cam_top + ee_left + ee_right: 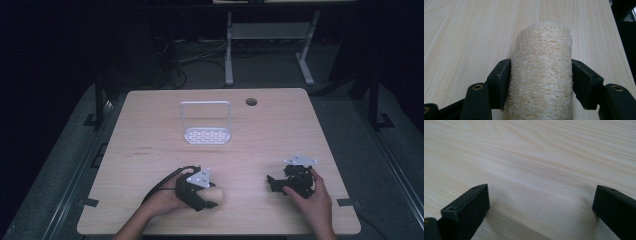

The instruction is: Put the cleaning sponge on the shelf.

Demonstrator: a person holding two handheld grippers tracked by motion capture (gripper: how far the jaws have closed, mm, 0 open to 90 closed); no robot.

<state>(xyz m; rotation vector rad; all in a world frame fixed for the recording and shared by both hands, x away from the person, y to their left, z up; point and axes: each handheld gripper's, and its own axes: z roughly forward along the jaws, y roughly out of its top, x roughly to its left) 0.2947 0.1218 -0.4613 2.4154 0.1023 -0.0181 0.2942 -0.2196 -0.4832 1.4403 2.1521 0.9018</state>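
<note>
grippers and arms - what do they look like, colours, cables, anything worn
Both are black two-jaw tools. The left gripper has a grey three-cornered plate on top and a black cable looping off behind it; its jaws end in blocky black pads with brass-coloured pivots. The right gripper carries a similar grey plate. Forearms show no sleeves.

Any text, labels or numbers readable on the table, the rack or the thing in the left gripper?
None readable. The loofah roll, white rack and both grippers show no print. A faint dark mark on the table may be writing, but it is too small to read.
</note>
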